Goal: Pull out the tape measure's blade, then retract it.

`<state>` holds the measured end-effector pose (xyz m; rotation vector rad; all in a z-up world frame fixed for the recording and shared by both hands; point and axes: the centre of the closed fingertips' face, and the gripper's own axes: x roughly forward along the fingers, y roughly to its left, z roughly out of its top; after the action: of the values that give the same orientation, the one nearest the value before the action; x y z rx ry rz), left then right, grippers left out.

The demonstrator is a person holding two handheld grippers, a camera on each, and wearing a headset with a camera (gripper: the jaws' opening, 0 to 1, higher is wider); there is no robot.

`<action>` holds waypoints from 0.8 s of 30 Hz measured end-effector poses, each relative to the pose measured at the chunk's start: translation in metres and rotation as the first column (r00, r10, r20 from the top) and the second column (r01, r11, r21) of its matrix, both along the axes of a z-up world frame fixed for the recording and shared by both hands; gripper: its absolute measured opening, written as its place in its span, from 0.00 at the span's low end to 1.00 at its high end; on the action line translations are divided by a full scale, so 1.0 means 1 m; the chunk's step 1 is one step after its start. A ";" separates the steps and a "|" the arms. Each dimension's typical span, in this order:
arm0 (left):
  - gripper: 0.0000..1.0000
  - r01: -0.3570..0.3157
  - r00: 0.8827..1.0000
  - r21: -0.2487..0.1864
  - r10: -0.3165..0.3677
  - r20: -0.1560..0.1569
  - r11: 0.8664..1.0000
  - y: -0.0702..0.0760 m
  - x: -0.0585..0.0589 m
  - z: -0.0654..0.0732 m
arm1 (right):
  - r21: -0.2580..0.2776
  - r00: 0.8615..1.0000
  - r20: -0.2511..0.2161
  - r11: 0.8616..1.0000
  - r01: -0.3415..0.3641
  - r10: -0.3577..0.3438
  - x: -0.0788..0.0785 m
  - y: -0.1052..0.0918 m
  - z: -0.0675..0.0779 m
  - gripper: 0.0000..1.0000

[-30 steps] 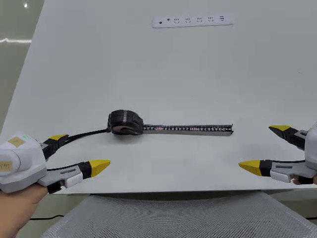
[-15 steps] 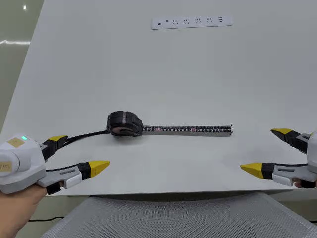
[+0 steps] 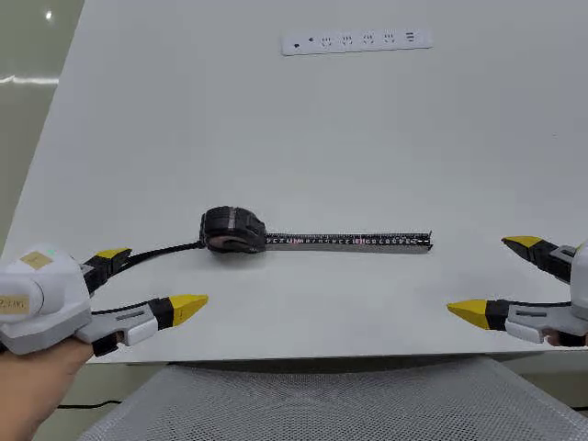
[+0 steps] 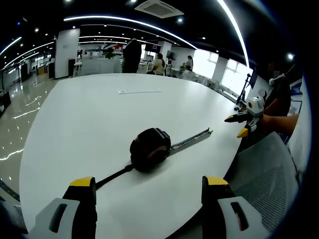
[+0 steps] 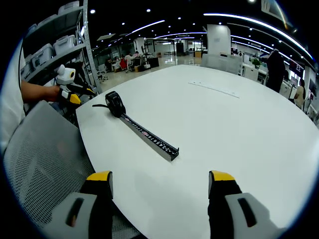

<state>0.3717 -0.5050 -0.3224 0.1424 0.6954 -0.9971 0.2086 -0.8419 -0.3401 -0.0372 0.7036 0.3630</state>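
The tape measure (image 3: 232, 229) lay on its side on the white table (image 3: 276, 119), a little nearer the person than the table's middle. Its blade (image 3: 349, 241) was drawn out flat along the tabletop. It ran straight from the case toward the right gripper (image 3: 491, 276) and ended in a hooked tip resting on the surface. From the opposite side of the case a black strap (image 3: 165, 249) trailed toward the left gripper (image 3: 152, 278).

The left gripper hovered over the table's near edge, short of the case and apart from it — its yellow-tipped jaws were spread wide and held nothing. The strap's end lay close by the farther jaw; whether the two touched could not be told. The right gripper hung beyond the blade's tip, well apart from the case — its jaws were likewise wide apart and empty.

Far beyond the case, toward the opposite side of the table, lay a white power strip (image 3: 356, 39). On the person's side of the case, past the table's edge, was the grey mesh of a chair (image 3: 322, 404).
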 end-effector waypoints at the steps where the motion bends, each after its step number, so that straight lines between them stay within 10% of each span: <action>1: 0.84 -0.001 1.000 -0.001 0.001 0.000 1.000 -0.001 0.001 0.000 | 0.002 1.000 0.006 1.000 -0.002 0.002 0.001 0.000 0.001 0.78; 24: 0.78 -0.029 0.999 0.013 0.029 -0.025 1.000 -0.039 0.009 -0.002 | 0.034 0.998 0.066 0.999 -0.020 0.018 0.013 0.002 0.007 0.68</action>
<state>0.3810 -0.5442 -0.3243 0.1306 0.7255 -0.9686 0.2220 -0.8401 -0.3330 -0.0230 0.6317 0.3906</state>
